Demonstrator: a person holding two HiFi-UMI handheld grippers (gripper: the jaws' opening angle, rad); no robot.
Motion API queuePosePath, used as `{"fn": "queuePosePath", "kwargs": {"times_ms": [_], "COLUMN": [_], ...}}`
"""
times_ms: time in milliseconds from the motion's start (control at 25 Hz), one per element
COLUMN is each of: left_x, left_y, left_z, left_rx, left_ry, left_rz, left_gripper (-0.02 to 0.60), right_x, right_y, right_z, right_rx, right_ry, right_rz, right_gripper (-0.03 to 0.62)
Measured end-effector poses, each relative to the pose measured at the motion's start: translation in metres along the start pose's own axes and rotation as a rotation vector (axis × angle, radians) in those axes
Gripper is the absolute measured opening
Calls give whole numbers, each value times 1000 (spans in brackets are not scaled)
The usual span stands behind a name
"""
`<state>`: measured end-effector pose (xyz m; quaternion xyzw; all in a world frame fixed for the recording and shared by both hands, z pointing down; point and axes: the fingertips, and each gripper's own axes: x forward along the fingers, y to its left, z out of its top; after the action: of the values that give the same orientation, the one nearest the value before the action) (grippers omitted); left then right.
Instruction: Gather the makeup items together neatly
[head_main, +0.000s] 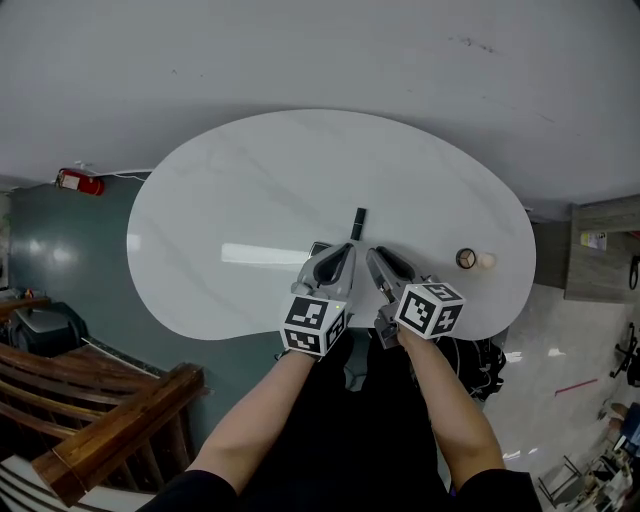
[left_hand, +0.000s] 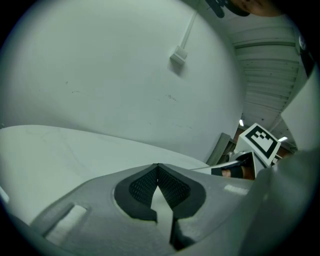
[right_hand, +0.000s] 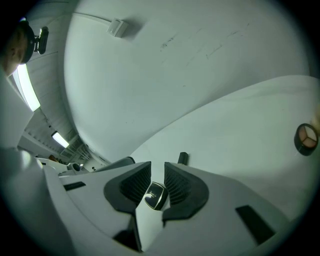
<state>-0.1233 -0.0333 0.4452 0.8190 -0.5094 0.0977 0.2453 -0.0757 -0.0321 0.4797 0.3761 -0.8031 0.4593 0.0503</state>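
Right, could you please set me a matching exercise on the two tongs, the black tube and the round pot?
Things:
1. left tongs
2. right tongs
3. black tube
4. round pot

States and places:
a. near the right edge of the table
b. shut on a dark item
c. shut, empty
d. mid-table, just beyond both tongs

Pairs: 1-c, 2-b, 3-d, 4-a.
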Motion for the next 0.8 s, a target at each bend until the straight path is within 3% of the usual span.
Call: {"fn": "queuePosePath", "kwargs": {"times_ms": [800], "left_x": [20], "left_y": [43], "left_z": [-20], "left_rx": [-39], "left_ry": [53], "left_rz": [-14], "left_gripper": [9], "right_x": [69], "right_y": [-41], "right_z": [-18], "right_rx": [-117], "right_ry": [104], "right_rz": [-246], "right_gripper": [147]}}
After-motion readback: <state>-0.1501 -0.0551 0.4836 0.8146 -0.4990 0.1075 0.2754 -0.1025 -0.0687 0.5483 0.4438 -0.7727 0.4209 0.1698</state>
